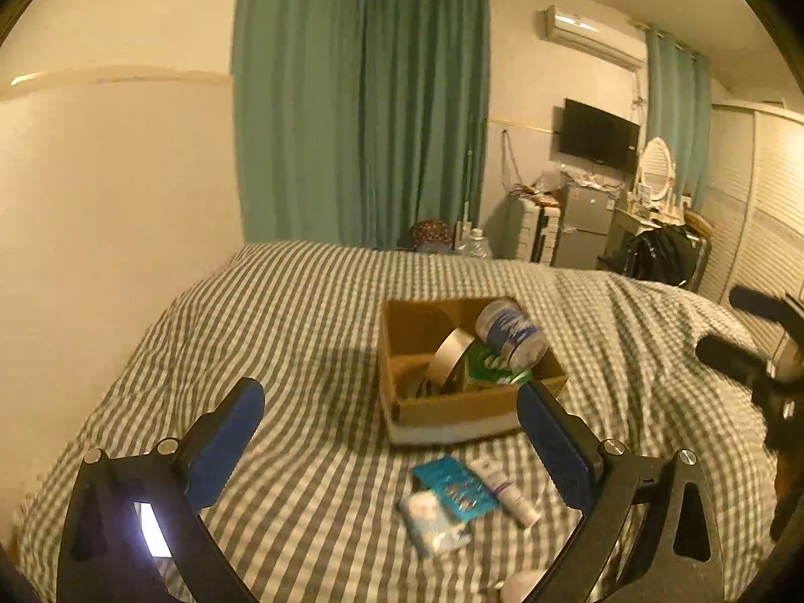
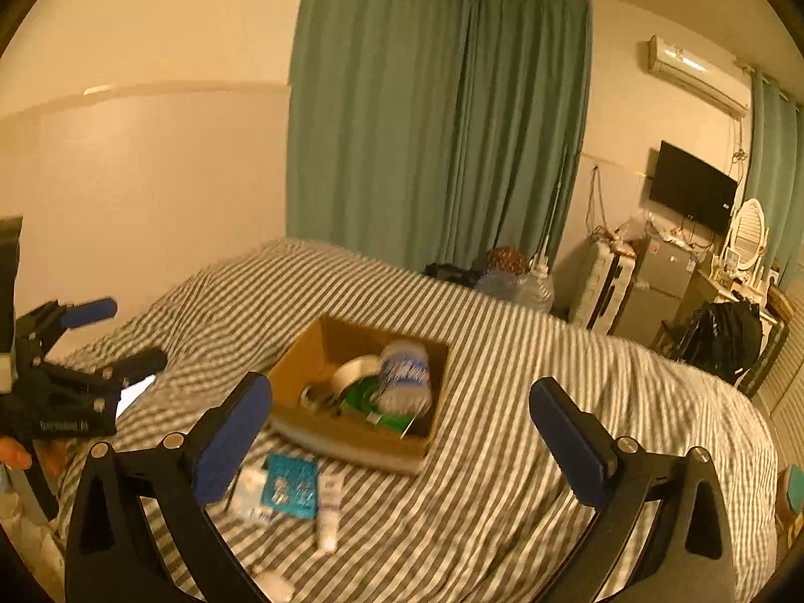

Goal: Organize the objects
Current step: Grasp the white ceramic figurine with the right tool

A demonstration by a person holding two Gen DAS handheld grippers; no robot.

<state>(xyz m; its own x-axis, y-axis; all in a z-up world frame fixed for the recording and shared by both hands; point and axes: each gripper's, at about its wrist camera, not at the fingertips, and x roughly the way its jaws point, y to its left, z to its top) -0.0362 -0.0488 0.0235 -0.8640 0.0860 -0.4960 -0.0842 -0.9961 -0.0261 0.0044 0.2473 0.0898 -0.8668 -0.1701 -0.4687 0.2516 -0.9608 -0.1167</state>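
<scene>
A cardboard box [image 1: 452, 414] [image 2: 301, 352] sits on the checked bed. It holds a white-and-blue jar [image 1: 510, 334] [image 2: 404, 374], a roll of tape [image 1: 449, 357] [image 2: 352, 374] and a green packet [image 1: 490, 369] [image 2: 374, 397]. In front of the box lie a teal packet [image 1: 452, 487] [image 2: 291, 485], a white tube [image 1: 505, 490] [image 2: 329, 512] and a white tissue pack [image 1: 432, 522] [image 2: 248, 490]. My left gripper [image 1: 389, 412] [image 2: 118, 334] is open and empty above these items. My right gripper [image 2: 402, 409] [image 1: 723, 324] is open and empty, held above the bed.
The grey-and-white checked bed [image 1: 301, 311] [image 2: 553, 377] fills the lower view. A white object [image 1: 520, 588] [image 2: 274, 583] lies at the near edge. Green curtains, a cream wall, a fridge [image 1: 583, 223], a television and a dresser with a mirror stand behind the bed.
</scene>
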